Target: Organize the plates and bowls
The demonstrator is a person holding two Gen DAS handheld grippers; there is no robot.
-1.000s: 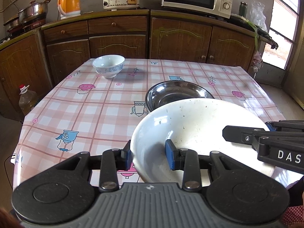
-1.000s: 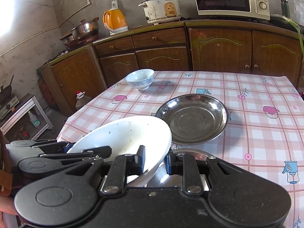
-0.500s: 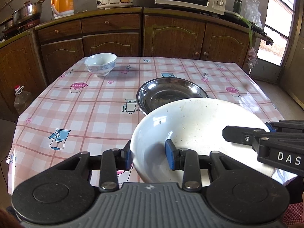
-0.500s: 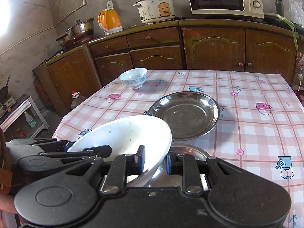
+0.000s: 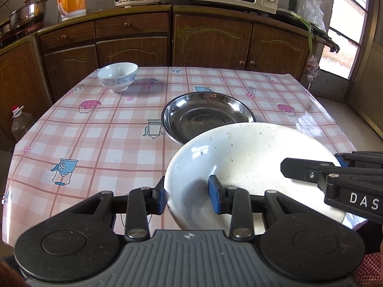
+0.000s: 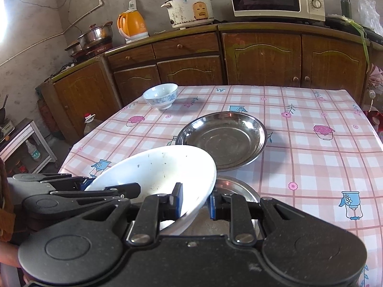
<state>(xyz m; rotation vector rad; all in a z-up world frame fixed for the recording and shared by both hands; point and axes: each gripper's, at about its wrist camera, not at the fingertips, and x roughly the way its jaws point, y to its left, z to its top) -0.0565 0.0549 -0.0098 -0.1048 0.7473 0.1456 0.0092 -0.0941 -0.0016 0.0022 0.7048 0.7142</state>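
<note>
Both hands are on one dish. The left hand-held gripper (image 5: 186, 197) is clamped on the near left rim of a large white bowl (image 5: 251, 165), one blue pad outside the wall and one inside. The right hand-held gripper (image 6: 195, 202) is clenched on the opposite rim of the same bowl (image 6: 155, 172), which tilts above the near edge of the desk (image 6: 311, 157) with its checked pink cloth. Just under the bowl, seen from the right wrist, part of a steel plate (image 6: 235, 187) peeks out; I can't say for sure whether the bowl touches it. Beyond, near the middle of the desk, lies a second steel plate (image 5: 207, 117), empty. A small blue-patterned bowl (image 5: 117, 76) stands well apart at the far left corner.
</note>
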